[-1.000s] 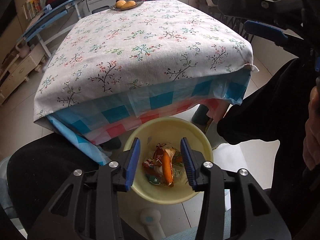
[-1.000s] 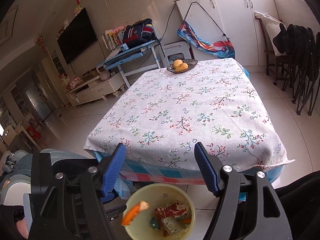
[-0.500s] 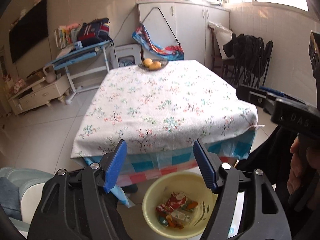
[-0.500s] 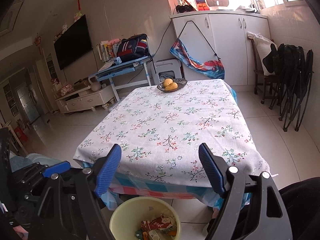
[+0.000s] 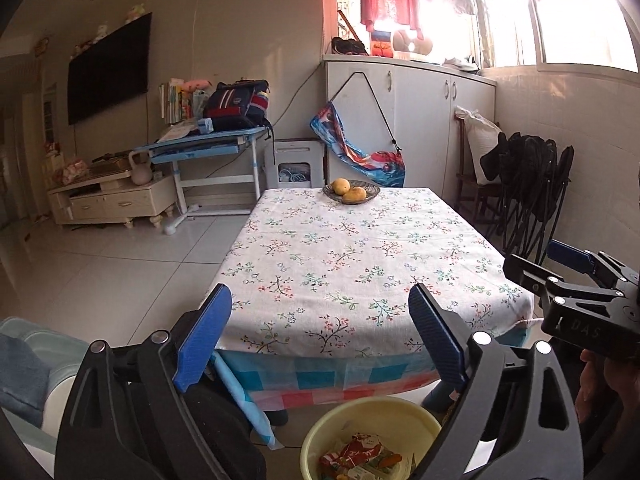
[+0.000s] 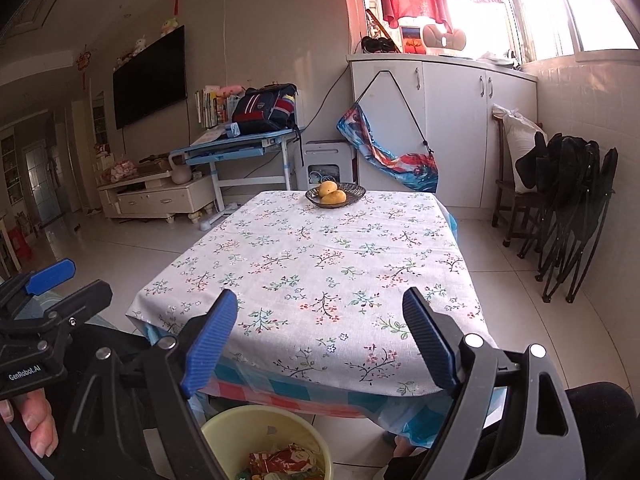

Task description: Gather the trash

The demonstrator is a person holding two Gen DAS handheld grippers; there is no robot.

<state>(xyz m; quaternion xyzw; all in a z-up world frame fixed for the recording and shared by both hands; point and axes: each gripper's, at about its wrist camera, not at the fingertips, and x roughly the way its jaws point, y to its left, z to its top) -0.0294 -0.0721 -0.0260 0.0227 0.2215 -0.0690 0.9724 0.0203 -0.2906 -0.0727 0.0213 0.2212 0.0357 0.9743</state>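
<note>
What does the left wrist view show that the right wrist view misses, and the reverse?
Only the left wrist view: the right gripper at its right edge, jaws opening with nothing between them.

Only the right wrist view: the left gripper at its left edge, jaws opening and empty, the fingers of the hand holding it, and a hallway door at far left.

Both: the floral tablecloth, the fruit dish, and the yellow bin of wrappers below the table edge.

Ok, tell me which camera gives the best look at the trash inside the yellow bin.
The left wrist view. There the yellow bin shows most of its rim, with red wrappers and an orange scrap visible inside. In the right wrist view the bin sits at the bottom edge, partly behind a finger, and only a sliver of the wrappers shows.
</note>
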